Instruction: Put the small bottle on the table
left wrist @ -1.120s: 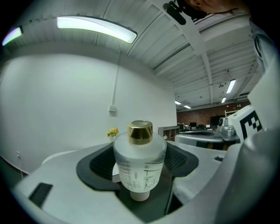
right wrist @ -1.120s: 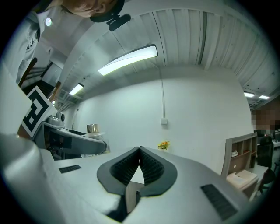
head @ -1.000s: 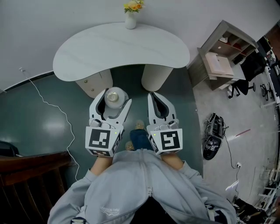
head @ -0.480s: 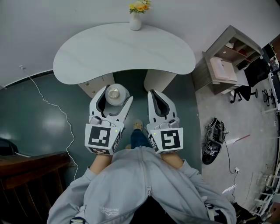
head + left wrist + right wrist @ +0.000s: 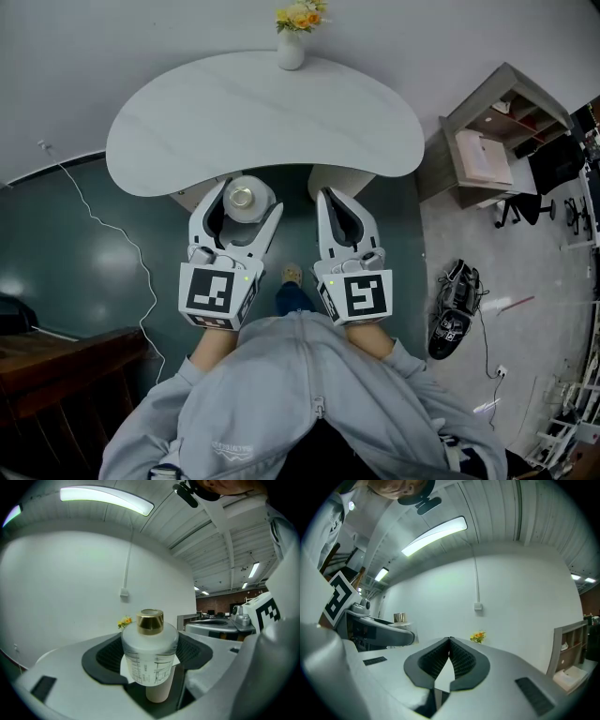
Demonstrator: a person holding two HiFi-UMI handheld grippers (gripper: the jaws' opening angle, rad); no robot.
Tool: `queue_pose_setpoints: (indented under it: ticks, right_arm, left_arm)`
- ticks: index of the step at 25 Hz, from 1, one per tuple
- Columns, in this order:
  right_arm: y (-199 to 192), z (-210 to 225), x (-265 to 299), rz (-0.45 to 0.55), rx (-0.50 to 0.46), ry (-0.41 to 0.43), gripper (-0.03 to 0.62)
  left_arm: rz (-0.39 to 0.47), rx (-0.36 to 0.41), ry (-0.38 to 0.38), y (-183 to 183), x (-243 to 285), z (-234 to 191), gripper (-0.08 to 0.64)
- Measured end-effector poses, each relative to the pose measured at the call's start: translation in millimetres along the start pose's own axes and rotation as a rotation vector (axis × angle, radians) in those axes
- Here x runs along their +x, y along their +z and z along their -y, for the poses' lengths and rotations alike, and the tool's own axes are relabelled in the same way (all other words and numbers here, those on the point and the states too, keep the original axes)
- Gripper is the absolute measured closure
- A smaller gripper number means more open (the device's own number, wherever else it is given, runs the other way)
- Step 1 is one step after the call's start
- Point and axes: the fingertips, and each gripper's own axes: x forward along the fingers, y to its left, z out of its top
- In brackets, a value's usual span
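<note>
A small frosted bottle with a gold cap stands upright between the jaws of my left gripper, which is shut on it. In the left gripper view the bottle fills the gap between the dark pads. The held bottle hangs just short of the near edge of the white curved table, over the floor. My right gripper is beside it, shut with nothing in it; its pads meet at the tip. The right gripper view also catches the left gripper and the bottle cap.
A white vase of yellow flowers stands at the table's far edge. Two pale pedestals carry the table. A wooden shelf unit, an office chair and a black bag are on the right. A white cable crosses the floor at left.
The table has drawn nearer in the head view. Both grippers, the left still holding the bottle, now reach the table's near edge.
</note>
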Motion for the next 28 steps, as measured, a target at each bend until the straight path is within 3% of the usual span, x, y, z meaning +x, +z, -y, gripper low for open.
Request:
queue_pose_setpoints:
  ticks: [15,28]
  right_arm:
    - [-13.3,73.5,76.1,-0.001,0.009,0.064,0.566]
    - [-17.3,96.6,104.7,0.010,0.015,0.095,0.566]
  left_arm:
    - [-0.007,-0.005,0.055,10.8,97.8,-17.2,0.229]
    - [-0.004,-0.013,0.106,15.9,124.1,-32.5,0.229]
